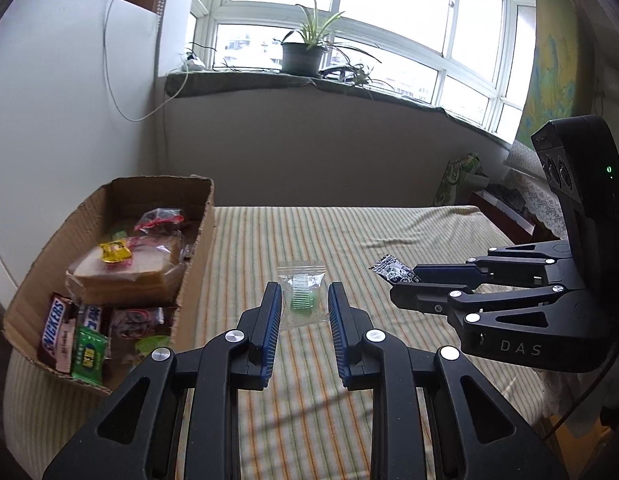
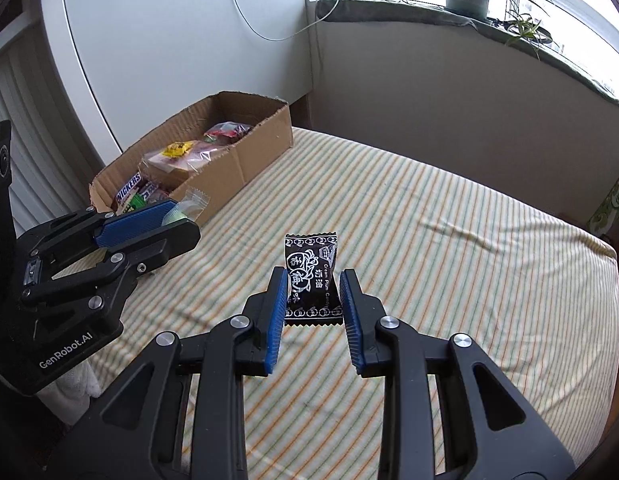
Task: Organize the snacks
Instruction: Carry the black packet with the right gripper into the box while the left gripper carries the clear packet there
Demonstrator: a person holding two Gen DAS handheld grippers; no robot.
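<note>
Striped cloth point(image 2: 449, 240) covers the table, bare across its middle. Cardboard box point(image 1: 197, 240) stands at the cloth's left edge, holding a bagged sandwich point(image 1: 125, 276), a Snickers bar point(image 1: 53, 328) and small wrapped sweets. Left gripper point(image 1: 300, 304) is held above the cloth, fingers pinching a clear packet with a green sweet point(image 1: 301, 296). Right gripper point(image 2: 314, 300) is likewise raised, fingers clamped on a black plum candy point(image 2: 311, 280).
</note>
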